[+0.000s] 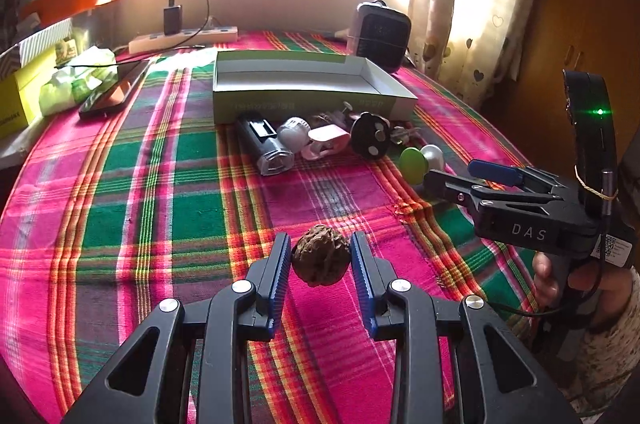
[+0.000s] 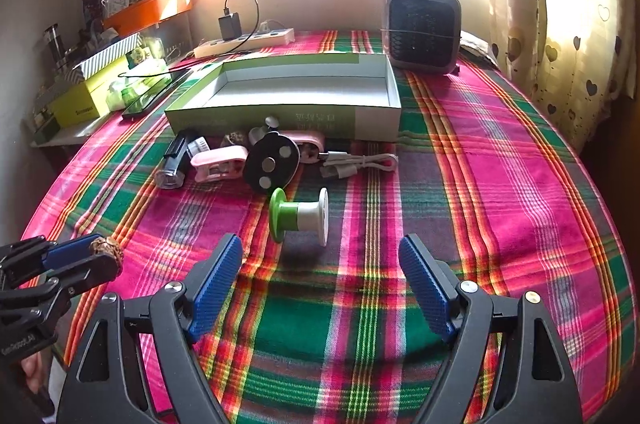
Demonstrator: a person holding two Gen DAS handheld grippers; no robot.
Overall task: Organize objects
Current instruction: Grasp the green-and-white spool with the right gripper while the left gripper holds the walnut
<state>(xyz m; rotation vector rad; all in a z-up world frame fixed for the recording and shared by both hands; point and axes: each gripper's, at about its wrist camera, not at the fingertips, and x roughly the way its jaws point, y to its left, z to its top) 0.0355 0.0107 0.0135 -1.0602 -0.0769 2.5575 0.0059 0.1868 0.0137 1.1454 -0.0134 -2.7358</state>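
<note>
Left tool [image 1: 321, 254] pinches walnut [image 1: 320, 256] — brown, deeply wrinkled.

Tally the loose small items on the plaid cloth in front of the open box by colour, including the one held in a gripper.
Black: 2, a torch-like device and a round disc
Pink: 2, clips
White: 2, a small cap and a cable
Green and white: 1, spool
Brown: 2, a walnut in the left gripper and one by the box
Total: 9
</note>
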